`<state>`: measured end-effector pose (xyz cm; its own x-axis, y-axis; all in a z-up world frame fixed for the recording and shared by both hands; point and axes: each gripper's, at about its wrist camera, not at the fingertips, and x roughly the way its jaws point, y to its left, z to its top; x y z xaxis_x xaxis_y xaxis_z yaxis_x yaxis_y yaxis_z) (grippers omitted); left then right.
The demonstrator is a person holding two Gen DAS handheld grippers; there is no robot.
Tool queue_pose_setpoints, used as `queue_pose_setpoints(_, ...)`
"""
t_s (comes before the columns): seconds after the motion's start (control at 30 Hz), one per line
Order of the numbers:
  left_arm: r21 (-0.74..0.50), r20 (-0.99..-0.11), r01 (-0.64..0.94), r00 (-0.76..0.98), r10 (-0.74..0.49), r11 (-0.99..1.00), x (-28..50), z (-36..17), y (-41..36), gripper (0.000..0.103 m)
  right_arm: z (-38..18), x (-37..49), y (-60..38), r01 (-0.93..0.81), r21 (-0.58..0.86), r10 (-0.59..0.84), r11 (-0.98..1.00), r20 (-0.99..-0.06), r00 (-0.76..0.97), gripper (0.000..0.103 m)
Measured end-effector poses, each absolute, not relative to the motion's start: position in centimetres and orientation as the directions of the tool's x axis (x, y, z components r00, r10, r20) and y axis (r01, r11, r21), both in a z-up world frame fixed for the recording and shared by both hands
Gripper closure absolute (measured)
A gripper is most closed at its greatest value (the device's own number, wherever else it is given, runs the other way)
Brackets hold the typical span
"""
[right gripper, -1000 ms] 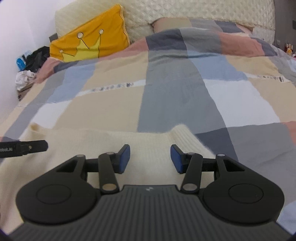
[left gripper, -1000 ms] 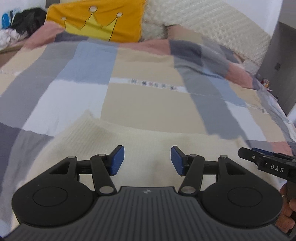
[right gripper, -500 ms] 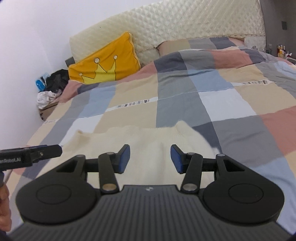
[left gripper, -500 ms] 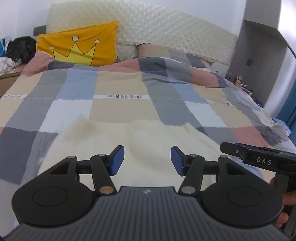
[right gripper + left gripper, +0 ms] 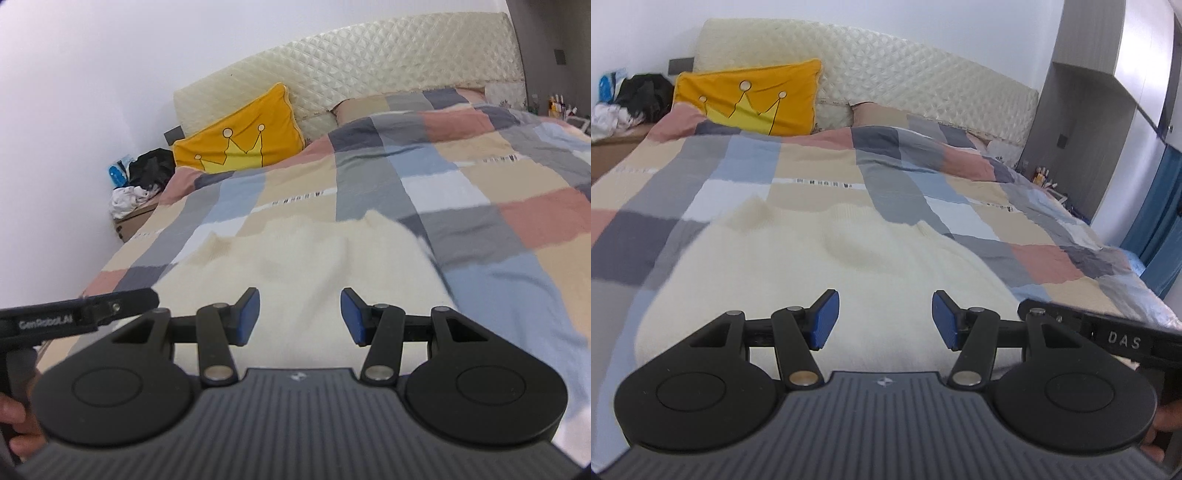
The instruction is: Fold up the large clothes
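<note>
Bedroom setup: white walls, a cream quilted headboard (image 5: 886, 85), and a big bed covered by a patchwork checked duvet (image 5: 820, 162) in blue, grey, beige and pink blocks. An orange pillow (image 5: 753, 99) with a yellow crown on it leans against the headboard, and off to the left side there's a messy pile of dark and white clothes (image 5: 144, 181) on what looks like a low stand by the wall. On the right, a grey cabinet (image 5: 1082, 110) and a bit of blue curtain (image 5: 1160, 229). The cream knit garment (image 5: 827, 266) is spread flat on the duvet at the near end of the bed, and it sits right below and ahead of both claws. The left claw (image 5: 885, 319) hangs over the near part of the knit with its blue pads roughly half apart, nothing between them, not touching the fabric as far as I can see. The right claw (image 5: 300, 316) is the same deal: jaws partly spread, empty, with the knit under and in front of it and its far edge well ahead. Each claw pokes into the other camera's edge, so they're side by side, and a bit of hand (image 5: 16, 424) shows on the handle.
</note>
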<state>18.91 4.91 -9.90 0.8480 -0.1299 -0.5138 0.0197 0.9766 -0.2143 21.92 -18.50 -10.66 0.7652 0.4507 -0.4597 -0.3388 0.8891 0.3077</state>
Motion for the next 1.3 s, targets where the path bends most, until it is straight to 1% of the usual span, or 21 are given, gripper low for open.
queue_pose_setpoints(0.07,-0.271,-0.510,0.004,0.847,-0.148,0.963,18.4,-11.4,5.3,0.041,-11.6,22.0,-18.8,-0.331,0.369,0.482,0.869,-0.475,0.736,0.051)
queue_pose_setpoints(0.1,-0.293,-0.511,-0.006,0.846,-0.151,0.956,18.2,-12.2,5.4,0.041,-12.2,22.4,-18.8,-0.318,0.407,0.498,0.856,-0.484,0.720,0.047)
queue_pose_setpoints(0.2,-0.264,-0.547,-0.011,0.825,-0.140,0.965,18.6,-14.3,4.6,0.041,-14.0,23.9,-19.0,-0.232,0.497,0.505,0.836,-0.535,0.677,0.045)
queue_pose_setpoints(0.27,-0.264,-0.563,0.004,0.811,-0.158,0.964,18.9,-15.3,4.0,0.041,-14.8,24.4,-19.3,-0.203,0.552,0.529,0.809,-0.531,0.662,0.045)
queue_pose_setpoints(0.33,-0.256,-0.580,0.009,0.799,-0.161,0.967,19.4,-16.0,3.4,0.041,-15.5,24.7,-19.2,-0.176,0.569,0.527,0.804,-0.542,0.654,0.045)
queue_pose_setpoints(0.43,-0.286,-0.585,0.017,0.789,-0.189,0.958,19.6,-16.8,3.0,0.041,-16.8,25.0,-19.6,-0.117,0.623,0.543,0.773,-0.555,0.630,0.045)
queue_pose_setpoints(0.6,-0.366,-0.592,-0.051,0.783,-0.190,0.929,20.3,-17.8,4.6,0.032,-18.8,25.3,-20.0,-0.047,0.723,0.601,0.689,-0.534,0.595,0.044)
queue_pose_setpoints(0.63,-0.389,-0.595,-0.070,0.780,-0.193,0.919,20.6,-17.9,5.2,0.027,-19.1,25.4,-20.0,-0.035,0.737,0.609,0.675,-0.530,0.591,0.043)
queue_pose_setpoints(0.67,-0.415,-0.600,-0.093,0.776,-0.195,0.905,20.9,-18.2,5.8,0.024,-19.5,25.5,-20.0,-0.021,0.750,0.616,0.661,-0.525,0.588,0.040)
queue_pose_setpoints(0.73,-0.450,-0.619,-0.139,0.761,-0.196,0.882,21.2,-18.7,6.7,0.023,-20.1,25.8,-19.9,0.004,0.769,0.622,0.639,-0.520,0.585,0.035)
queue_pose_setpoints(0.77,-0.469,-0.621,-0.158,0.759,-0.197,0.869,21.3,-19.0,7.2,0.021,-20.4,26.0,-19.9,0.017,0.779,0.626,0.627,-0.517,0.584,0.029)
queue_pose_setpoints(0.8,-0.493,-0.621,-0.180,0.758,-0.200,0.851,21.4,-19.2,7.9,0.019,-20.6,26.1,-20.0,0.027,0.789,0.631,0.613,-0.511,0.584,0.019)
queue_pose_setpoints(0.87,-0.550,-0.621,-0.223,0.754,-0.216,0.805,21.7,-19.8,9.2,0.018,-21.3,26.4,-20.2,0.062,0.813,0.644,0.578,-0.502,0.578,0.014)
queue_pose_setpoints(1.0,-0.689,-0.594,-0.313,0.761,-0.260,0.654,21.9,-21.7,12.6,0.018,-22.9,26.8,-20.3,0.139,0.858,0.681,0.494,-0.482,0.551,0.014)
queue_pose_setpoints(1.1,-0.780,-0.547,-0.360,0.789,-0.280,0.512,21.7,-23.4,14.9,0.018,-23.4,26.8,-20.4,0.174,0.849,0.653,0.498,-0.500,0.570,0.014)
queue_pose_setpoints(1.17,-0.817,-0.523,-0.382,0.807,-0.275,0.432,21.6,-24.3,16.1,0.018,-23.7,26.9,-20.6,0.191,0.857,0.645,0.479,-0.491,0.585,0.014)
queue_pose_setpoints(1.3,-0.854,-0.491,-0.415,0.842,-0.222,0.314,21.4,-25.6,18.5,0.019,-24.2,27.0,-21.7,0.248,0.874,0.611,0.417,-0.472,0.635,0.016)
